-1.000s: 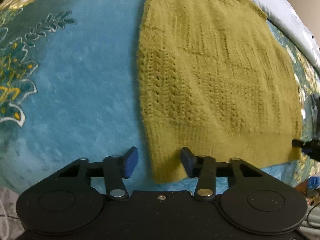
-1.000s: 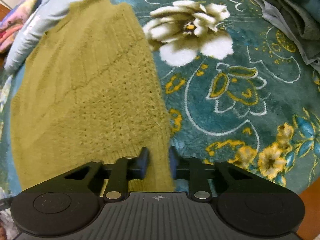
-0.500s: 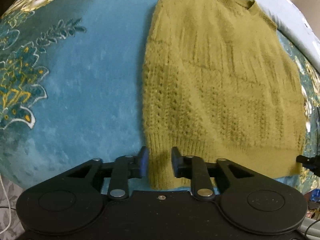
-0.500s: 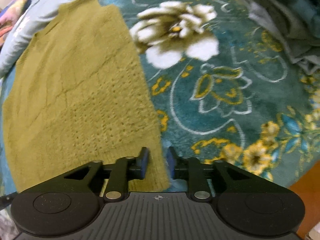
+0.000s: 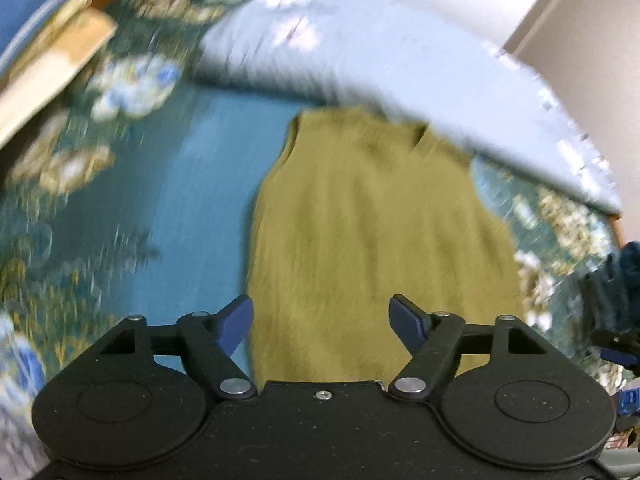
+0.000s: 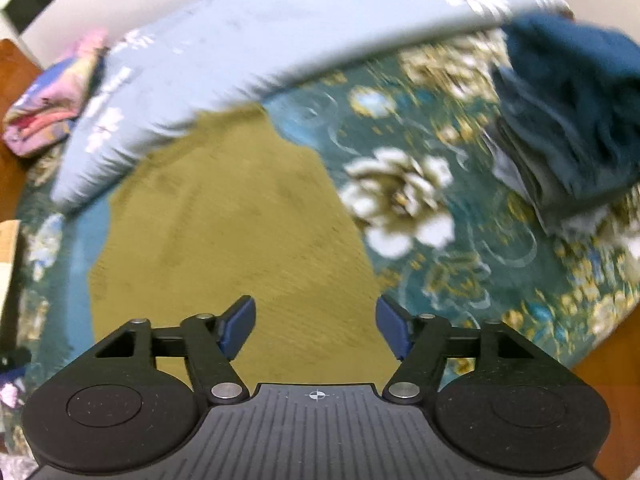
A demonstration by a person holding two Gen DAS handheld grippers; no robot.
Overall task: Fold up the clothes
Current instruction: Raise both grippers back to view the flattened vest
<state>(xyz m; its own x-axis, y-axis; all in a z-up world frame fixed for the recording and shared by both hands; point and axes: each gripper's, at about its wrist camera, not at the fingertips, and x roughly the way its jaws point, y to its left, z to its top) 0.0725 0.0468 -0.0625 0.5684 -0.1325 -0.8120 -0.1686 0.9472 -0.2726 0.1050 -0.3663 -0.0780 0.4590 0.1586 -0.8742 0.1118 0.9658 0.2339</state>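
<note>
I have the left gripper (image 5: pixel 320 322) and right gripper (image 6: pixel 316 320) both released, holding nothing, poised over the hem end of the sweater (image 5: pixel 372 240). It lies flat on the bed (image 6: pixel 460 288), neck toward the pillow (image 6: pixel 240 40), laid out ready for folding. Blur hides detail. Dark clothes (image 6: pixel 568 112) sit at the right.

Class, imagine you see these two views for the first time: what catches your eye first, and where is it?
The olive-green knitted sweater lies flat on the teal floral blanket, filling the middle of both views. Both grippers, left and right, hang above its hem with jaws wide apart. A dark blue clothes pile sits at upper right.
</note>
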